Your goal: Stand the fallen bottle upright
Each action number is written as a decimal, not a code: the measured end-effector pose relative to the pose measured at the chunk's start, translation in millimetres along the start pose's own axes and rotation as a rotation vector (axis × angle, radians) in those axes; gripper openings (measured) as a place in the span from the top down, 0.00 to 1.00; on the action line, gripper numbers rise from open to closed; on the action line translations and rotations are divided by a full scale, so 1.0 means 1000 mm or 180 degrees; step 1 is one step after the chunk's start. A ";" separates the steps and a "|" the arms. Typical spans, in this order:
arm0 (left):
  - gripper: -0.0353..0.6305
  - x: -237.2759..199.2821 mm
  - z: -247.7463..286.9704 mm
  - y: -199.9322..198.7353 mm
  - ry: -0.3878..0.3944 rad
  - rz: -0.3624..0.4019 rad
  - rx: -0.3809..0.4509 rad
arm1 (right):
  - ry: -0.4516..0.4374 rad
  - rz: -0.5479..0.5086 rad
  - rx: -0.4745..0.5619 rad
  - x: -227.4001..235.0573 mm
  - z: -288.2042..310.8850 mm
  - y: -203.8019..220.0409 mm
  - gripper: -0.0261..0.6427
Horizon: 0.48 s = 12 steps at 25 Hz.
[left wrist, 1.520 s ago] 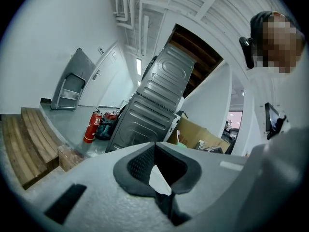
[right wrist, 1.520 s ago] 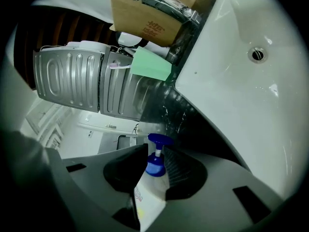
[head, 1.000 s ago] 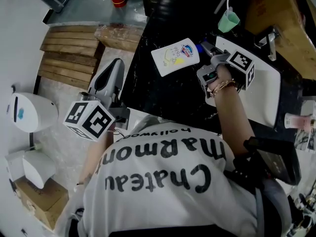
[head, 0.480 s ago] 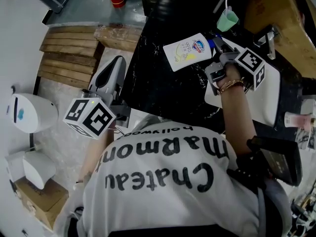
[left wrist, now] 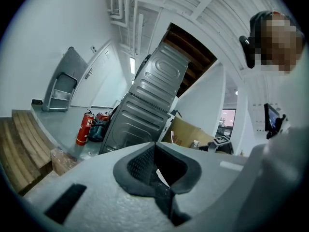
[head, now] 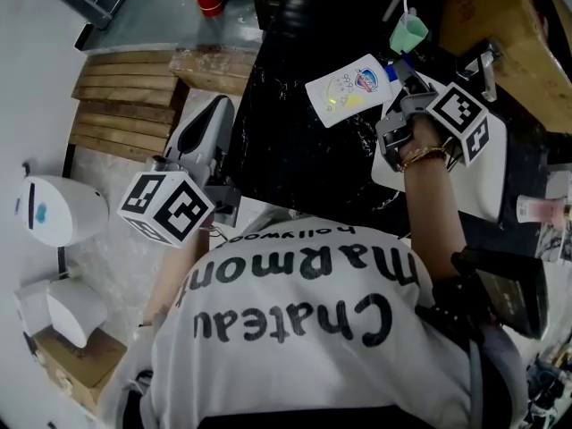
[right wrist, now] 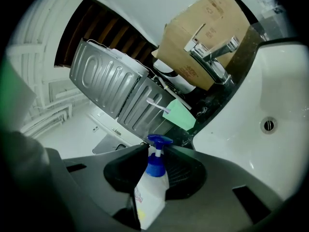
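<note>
The right gripper is clamping the white bottle at its half-hidden blue neck. It's hanging tilted over the black counter, base pointing away from the sink. The left gripper is sitting closed, empty.

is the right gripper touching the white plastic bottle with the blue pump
Touching. The right gripper view shows the right gripper closed on the white plastic bottle with the blue pump, pads pressing both its sides.
</note>
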<state>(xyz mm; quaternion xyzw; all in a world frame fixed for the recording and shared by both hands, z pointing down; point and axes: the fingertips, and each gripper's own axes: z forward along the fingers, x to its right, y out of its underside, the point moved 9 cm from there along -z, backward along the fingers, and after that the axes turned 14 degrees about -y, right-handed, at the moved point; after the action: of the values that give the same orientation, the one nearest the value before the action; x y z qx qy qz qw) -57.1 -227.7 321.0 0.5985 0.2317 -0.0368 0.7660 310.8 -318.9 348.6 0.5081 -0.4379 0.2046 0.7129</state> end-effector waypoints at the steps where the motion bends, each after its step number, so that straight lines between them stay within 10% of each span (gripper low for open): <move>1: 0.92 -0.001 0.001 -0.001 0.0025 -0.0001 -0.0012 | 0.0010 -0.0054 0.0019 -0.003 -0.001 -0.001 0.81; 12: 0.92 -0.013 0.011 -0.016 0.0332 0.0052 -0.0029 | 0.0155 -0.0633 0.0200 -0.030 -0.016 0.006 0.81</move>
<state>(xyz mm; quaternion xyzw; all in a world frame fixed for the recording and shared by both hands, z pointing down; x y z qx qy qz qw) -70.6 -245.2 313.3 0.5979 0.2666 0.0019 0.7559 296.8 -297.6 325.5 0.5659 -0.3613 0.1587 0.7239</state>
